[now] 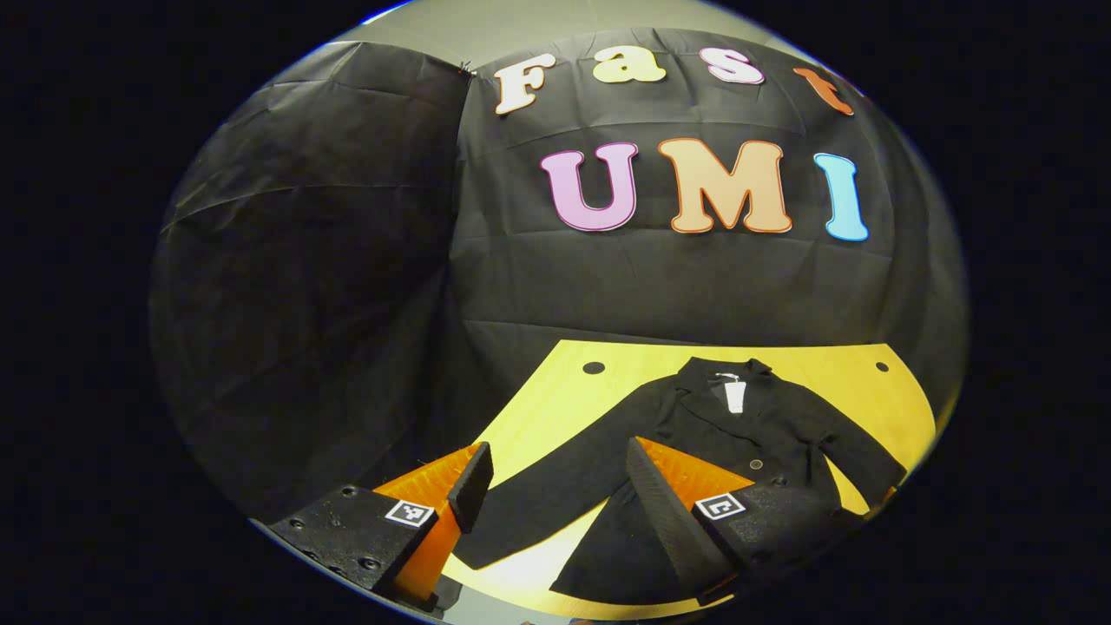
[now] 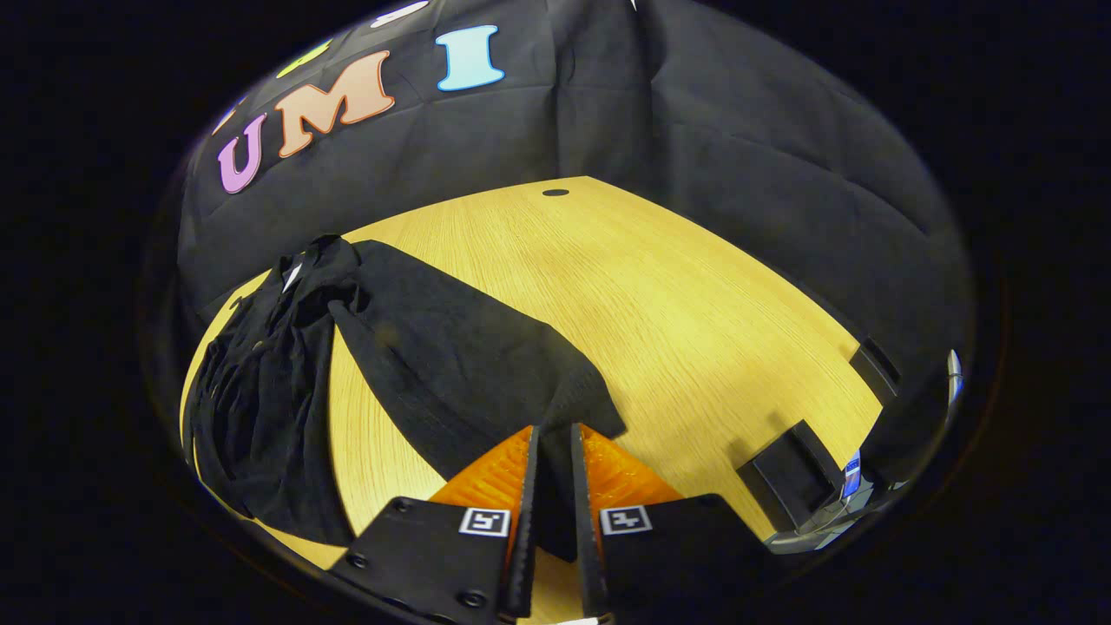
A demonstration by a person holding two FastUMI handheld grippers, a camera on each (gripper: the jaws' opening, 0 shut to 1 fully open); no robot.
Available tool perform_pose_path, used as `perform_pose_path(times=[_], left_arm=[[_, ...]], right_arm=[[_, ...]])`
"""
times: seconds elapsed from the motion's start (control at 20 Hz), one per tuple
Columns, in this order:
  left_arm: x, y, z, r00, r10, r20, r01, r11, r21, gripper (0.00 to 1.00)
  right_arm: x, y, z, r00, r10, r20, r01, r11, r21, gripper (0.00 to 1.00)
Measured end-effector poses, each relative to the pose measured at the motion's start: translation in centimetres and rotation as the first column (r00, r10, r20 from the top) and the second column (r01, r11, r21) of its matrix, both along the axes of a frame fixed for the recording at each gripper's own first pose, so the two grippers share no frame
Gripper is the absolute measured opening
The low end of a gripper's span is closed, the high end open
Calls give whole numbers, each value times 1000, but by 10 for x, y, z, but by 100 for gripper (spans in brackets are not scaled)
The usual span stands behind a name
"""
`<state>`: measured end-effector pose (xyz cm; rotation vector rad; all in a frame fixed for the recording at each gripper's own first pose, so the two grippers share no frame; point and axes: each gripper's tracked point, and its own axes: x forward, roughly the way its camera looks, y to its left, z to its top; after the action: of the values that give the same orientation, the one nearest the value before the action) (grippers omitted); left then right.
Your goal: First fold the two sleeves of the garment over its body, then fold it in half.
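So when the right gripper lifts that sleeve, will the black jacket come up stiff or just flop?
Probably flop: the jacket lies bunched in soft folds on the table. The sleeve lies flat, so it should drape from the right gripper, whose jaws look nearly closed on its cuff. The fabric looks thick, so likely somewhat heavy and not slippery.

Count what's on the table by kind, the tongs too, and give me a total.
Jacket: 1
Black blocks at the table's edge: 2
Tongs: 2, the left tongs open above the jacket, the right tongs nearly closed with a sleeve end between them
Total: 5
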<state>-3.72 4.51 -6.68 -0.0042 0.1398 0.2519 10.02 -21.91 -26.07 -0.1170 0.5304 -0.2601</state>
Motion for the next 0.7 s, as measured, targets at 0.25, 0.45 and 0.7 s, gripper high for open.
perform_pose_path(times=[0.25,0.45,0.7], left_arm=[[3,-12,-7,999,-34,-12,34,999,-20,93],[3,-13,-6,999,-32,-5,32,999,-28,93],[-5,-11,-10,1000,-9,-5,9,999,-48,93]], right_arm=[[0,5,-1,999,47,-27,-47,999,4,11],[1,4,-1,997,60,-39,-60,998,-15,3],[2,5,0,998,48,-51,-49,999,-18,3]])
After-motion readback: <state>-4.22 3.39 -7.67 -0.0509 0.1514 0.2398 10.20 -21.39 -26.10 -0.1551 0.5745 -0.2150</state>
